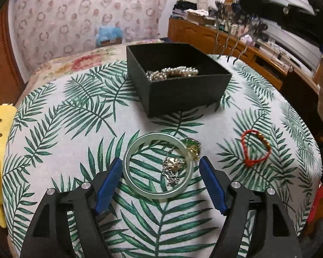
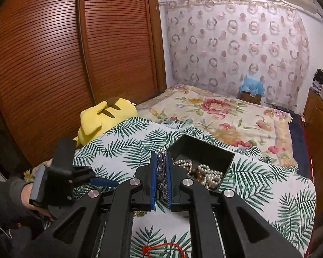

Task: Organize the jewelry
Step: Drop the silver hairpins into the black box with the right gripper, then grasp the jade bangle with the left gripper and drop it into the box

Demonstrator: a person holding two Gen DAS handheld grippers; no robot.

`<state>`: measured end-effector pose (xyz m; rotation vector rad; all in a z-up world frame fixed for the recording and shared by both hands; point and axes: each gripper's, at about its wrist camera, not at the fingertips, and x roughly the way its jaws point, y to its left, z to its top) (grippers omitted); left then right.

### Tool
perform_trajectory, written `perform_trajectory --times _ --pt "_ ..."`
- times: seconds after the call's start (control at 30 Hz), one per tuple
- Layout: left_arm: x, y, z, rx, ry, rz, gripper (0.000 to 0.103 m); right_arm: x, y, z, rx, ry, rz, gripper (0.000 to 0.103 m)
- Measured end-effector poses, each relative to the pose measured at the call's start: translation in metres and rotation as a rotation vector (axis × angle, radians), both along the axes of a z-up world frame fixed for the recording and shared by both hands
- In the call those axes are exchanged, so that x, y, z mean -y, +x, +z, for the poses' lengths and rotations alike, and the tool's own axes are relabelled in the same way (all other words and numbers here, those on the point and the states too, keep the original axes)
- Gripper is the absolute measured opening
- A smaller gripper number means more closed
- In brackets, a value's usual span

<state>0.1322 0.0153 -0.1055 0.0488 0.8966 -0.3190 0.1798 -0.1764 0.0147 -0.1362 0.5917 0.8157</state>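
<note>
My left gripper (image 1: 160,161) stands open low over the leaf-print cloth (image 1: 75,142). A pale green bangle (image 1: 129,172) lies between its blue pads (image 1: 108,185), and they do not touch it. Silver chain pieces (image 1: 173,168) show inside the bangle's ring, and a green-and-gold piece (image 1: 192,148) lies at its far rim. A red string bracelet (image 1: 256,148) with gold beads lies to the right. My right gripper (image 2: 161,154) is shut on a silver chain (image 2: 161,167), raised just in front of the black box (image 2: 217,153), which holds a pearl necklace (image 2: 211,175).
A yellow plush toy (image 2: 105,118) lies at the cloth's left edge, by the wooden slatted doors (image 2: 53,64). A floral bedspread (image 2: 226,116) stretches behind the box. A cluttered wooden dresser (image 1: 236,40) stands to the right. A person's hand (image 2: 27,195) holds the left gripper.
</note>
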Motion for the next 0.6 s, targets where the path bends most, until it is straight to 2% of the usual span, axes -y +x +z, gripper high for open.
perform_trajectory --times 0.27,0.47,0.6 --pt "0.009 -0.001 -0.007 0.017 0.105 -0.051 0.069 -0.002 0.006 -0.003 0.008 -0.004 0.023 0.009" --pt "0.003 -0.004 -0.001 0.039 0.085 -0.029 0.068 -0.005 0.011 -0.007 0.004 -0.006 0.027 0.009" --pt "-0.006 -0.008 0.017 0.076 0.017 -0.001 0.068 -0.008 0.016 -0.008 0.011 -0.015 0.030 0.009"
